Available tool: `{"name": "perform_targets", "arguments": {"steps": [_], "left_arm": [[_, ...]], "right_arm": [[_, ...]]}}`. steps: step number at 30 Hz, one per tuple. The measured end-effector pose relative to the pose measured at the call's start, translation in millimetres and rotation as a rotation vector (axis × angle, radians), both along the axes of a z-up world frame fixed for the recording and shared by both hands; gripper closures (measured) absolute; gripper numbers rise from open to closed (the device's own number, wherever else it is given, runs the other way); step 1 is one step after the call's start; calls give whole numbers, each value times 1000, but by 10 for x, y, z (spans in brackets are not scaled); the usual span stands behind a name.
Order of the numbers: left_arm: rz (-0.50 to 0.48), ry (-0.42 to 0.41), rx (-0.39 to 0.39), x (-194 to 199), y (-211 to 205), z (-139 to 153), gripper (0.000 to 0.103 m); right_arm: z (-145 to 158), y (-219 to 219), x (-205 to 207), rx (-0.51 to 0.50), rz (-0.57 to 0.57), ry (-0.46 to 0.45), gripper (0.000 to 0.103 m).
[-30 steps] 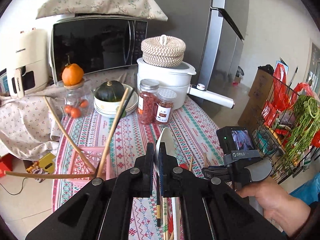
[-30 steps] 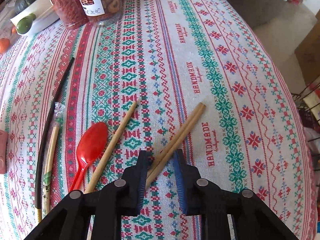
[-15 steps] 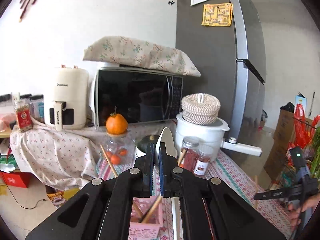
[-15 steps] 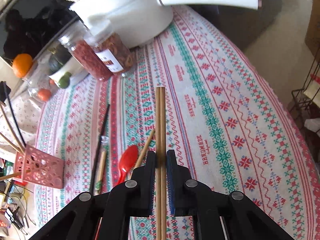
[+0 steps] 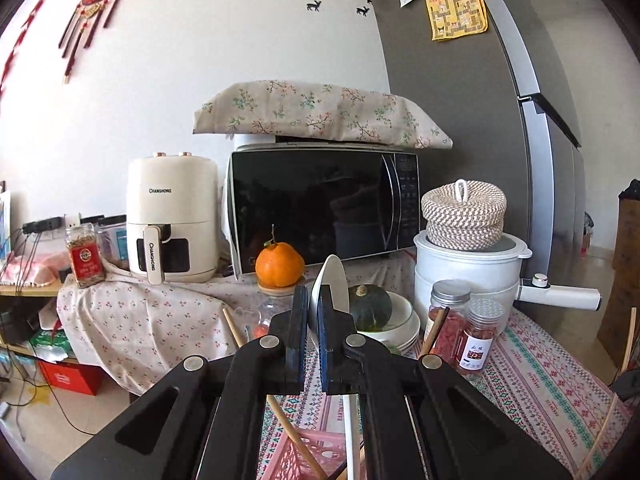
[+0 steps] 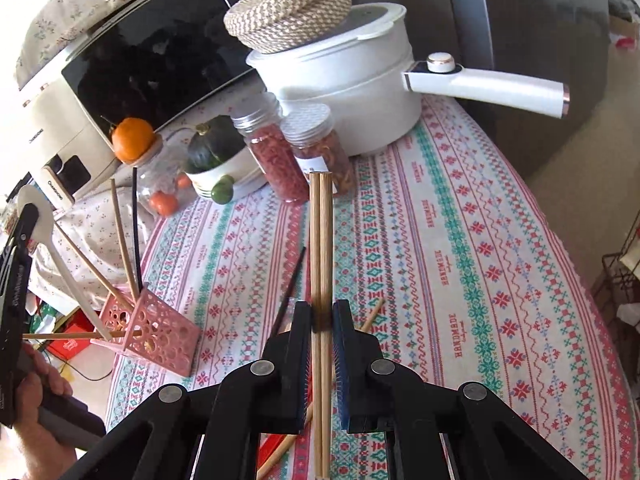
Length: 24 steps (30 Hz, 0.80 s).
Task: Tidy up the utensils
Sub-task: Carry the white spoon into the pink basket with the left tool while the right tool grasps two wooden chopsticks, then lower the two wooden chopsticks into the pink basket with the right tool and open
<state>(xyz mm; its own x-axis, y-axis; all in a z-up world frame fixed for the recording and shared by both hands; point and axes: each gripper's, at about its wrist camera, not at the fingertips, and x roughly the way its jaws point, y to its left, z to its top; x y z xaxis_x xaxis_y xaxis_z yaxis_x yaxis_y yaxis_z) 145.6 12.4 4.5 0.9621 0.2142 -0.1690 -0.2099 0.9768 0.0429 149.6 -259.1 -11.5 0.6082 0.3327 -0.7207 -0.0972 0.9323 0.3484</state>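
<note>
My left gripper (image 5: 314,300) is shut on a white spoon (image 5: 334,276), held upright with its handle reaching down into the pink utensil basket (image 5: 304,454). The right wrist view shows that spoon (image 6: 40,216) and the basket (image 6: 154,326) at the table's left edge, with several chopsticks standing in it. My right gripper (image 6: 322,312) is shut on a pair of wooden chopsticks (image 6: 321,240), lifted above the patterned tablecloth (image 6: 460,248). A black chopstick (image 6: 290,290) and a loose wooden chopstick (image 6: 370,316) lie on the cloth below.
At the table's back stand two red jars (image 6: 296,152), a white pot with a long handle (image 6: 360,92), a bowl with a green squash (image 6: 216,148) and a glass jar topped by an orange (image 6: 132,140). A microwave (image 5: 324,204) and fridge stand behind.
My right gripper lifted the wooden chopstick pair off the cloth and raised it, swinging toward the basket. My left gripper rose and tilted up with the white spoon.
</note>
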Motion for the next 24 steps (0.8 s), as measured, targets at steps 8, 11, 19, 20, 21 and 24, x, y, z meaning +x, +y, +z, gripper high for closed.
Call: {"name": "perform_targets", "arguments": {"steps": [8,11,19,20,21,24], "left_arm": [[-51,192,-175,68,168,-112,62],[-84,241,-240,-44,201,-79,41],[-240,421,-234,-458,147,15,28],[-258,439,-231,-524,156,20,26],[-274,457,-224,-590,163,21,24],[-325,511,-200,-763,185,-17,20]], "right_arm": [[63,93,-15,5,18,-26,94],[129,136,-26,19,20,-42,94],[427,350,-122,71,48,-121,94],[468,387,-135,79,53,-135,94],[509,426,-148,85,56,-150,94],[634,560,-184,101,65,-202,94]]}}
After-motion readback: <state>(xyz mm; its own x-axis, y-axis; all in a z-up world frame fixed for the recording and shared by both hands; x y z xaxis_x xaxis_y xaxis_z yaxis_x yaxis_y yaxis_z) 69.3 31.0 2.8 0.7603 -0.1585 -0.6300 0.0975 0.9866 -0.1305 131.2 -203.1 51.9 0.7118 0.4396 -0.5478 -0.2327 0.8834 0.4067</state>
